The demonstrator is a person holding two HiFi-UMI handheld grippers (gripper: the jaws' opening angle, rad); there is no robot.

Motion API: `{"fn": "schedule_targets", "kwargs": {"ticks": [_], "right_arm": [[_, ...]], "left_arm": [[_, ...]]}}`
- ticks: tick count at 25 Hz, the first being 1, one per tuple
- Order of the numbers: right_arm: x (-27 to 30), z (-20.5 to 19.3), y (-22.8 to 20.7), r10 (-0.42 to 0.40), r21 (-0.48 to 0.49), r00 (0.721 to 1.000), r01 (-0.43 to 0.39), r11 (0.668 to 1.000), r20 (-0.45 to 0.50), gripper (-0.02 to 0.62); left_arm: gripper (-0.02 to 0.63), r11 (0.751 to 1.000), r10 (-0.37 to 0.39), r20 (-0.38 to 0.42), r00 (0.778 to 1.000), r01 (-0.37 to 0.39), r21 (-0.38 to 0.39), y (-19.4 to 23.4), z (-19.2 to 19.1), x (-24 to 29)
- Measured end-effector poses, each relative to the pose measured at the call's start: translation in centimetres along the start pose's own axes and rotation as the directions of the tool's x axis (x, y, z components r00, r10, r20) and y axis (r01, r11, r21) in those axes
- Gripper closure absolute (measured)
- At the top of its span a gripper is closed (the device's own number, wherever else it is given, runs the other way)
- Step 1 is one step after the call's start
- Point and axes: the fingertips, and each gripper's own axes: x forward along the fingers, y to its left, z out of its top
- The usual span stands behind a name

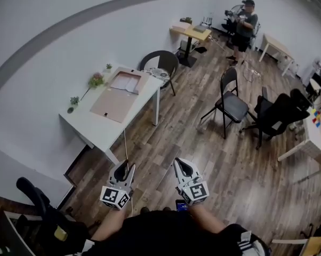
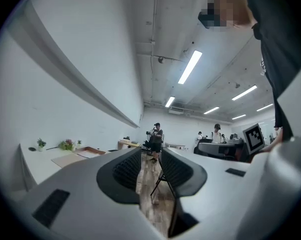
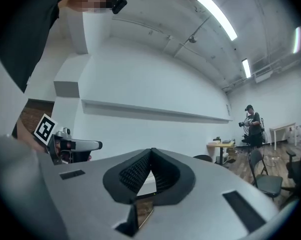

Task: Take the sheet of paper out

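Tan cardboard folder (image 1: 113, 104) lies open on the white table (image 1: 80, 122) against the wall, well apart from both tongs. The paler rectangle in its far half looks like the sheet of paper (image 1: 126, 82), flat inside the folder; too small to be sure. Small plants (image 1: 96, 80) sit along the table's wall edge.

Left gripper (image 1: 127, 168): jaws wide, nothing between them. The left gripper view shows only wooden floor (image 2: 149, 184) and a black folding chair (image 2: 160, 181) through the gap.

Right gripper (image 1: 179, 162): jaws closed tip to tip in the right gripper view, nothing gripped.

The 2 grippers are side by side, level, over the floor in front of the person. The table is ahead and to the left of them. A 2nd person (image 1: 245, 28) stands at the far end of the room.
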Motion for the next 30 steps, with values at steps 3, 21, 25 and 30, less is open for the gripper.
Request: {"fn": "schedule_targets", "kwargs": {"ticks": [3, 21, 25, 30], "right_arm": [[-0.7, 0.5, -0.4, -0.010, 0.023, 1.000, 0.009, 1.000, 0.011, 0.584], [-2.2, 1.8, -3.3, 0.003, 0.047, 1.000, -0.004, 0.999, 0.005, 0.584], [-2.8, 0.7, -4.4, 0.033, 0.051, 0.999, -0.034, 0.998, 0.017, 0.584], [-3.5, -1.1, -6.3, 0.037, 0.079, 0.999, -0.039, 0.996, 0.029, 0.584]], "left_arm": [[0.494, 1.000, -0.012, -0.013, 1.000, 0.012, -0.001, -0.9, -0.8, 0.1], [0.495, 1.000, 0.005, -0.021, 1.000, -0.004, 0.024, -4.4, -1.2, 1.4], [0.495, 1.000, 0.021, -0.030, 0.999, -0.020, 0.022, -5.0, -1.5, 2.0], [0.494, 0.999, 0.042, -0.034, 0.999, -0.041, 0.018, -5.8, -2.0, 2.5]]}}
